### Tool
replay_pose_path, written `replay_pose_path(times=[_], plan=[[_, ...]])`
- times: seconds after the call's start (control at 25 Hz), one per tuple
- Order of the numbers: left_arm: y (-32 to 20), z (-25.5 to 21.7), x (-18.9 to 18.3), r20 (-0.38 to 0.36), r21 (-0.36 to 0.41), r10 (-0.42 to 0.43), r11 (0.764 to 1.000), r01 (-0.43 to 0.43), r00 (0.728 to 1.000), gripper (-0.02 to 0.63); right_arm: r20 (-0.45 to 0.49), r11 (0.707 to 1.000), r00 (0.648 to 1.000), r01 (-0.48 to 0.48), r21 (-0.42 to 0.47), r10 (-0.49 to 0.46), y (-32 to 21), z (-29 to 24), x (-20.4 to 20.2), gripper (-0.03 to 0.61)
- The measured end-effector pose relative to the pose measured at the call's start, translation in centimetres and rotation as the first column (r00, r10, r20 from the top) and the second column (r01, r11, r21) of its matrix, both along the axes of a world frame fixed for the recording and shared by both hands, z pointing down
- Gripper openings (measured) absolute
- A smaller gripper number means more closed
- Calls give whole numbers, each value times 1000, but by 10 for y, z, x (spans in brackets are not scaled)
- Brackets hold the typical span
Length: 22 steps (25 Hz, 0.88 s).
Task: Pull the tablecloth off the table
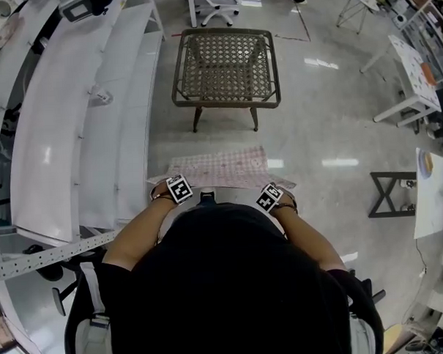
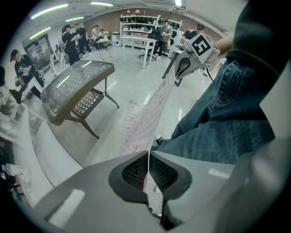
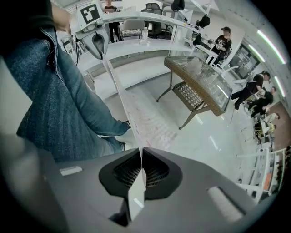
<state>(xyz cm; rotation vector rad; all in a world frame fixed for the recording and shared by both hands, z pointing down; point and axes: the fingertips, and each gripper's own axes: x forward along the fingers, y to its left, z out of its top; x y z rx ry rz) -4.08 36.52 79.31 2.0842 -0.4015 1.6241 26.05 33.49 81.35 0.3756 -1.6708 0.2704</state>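
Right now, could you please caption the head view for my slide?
The left gripper and right gripper hold the cloth stretched between them, clear of the table.

Ahead: bare floor [image 1: 221, 139], then the wicker desk [image 1: 226, 66].
Left: white counters [image 1: 66, 135] close alongside.
Right: open floor, black stand [image 1: 389, 193] farther out.

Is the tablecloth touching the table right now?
Apart. The head view shows the tablecloth well clear of the table, with a strip of bare floor between them.
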Motion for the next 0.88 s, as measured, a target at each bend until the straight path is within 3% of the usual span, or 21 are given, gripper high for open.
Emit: replay_pose_path(times=[0.28,0.44,0.6,0.88], plan=[[44,16,3,23,-84,-35,996,37,999,2,5,994,1000,9,-106,-9,43,15,9,32],[50,19,6,7,-76,-53,996,53,999,2,23,991,1000,-5,-134,9,59,17,11,32],[50,12,10,7,-82,-75,994,75,997,2,44,993,999,-22,-115,27,54,12,15,32],[16,-20,16,-3,-1,-114,993,114,993,2,135,994,985,-111,-6,111,6,-33,21,32]])
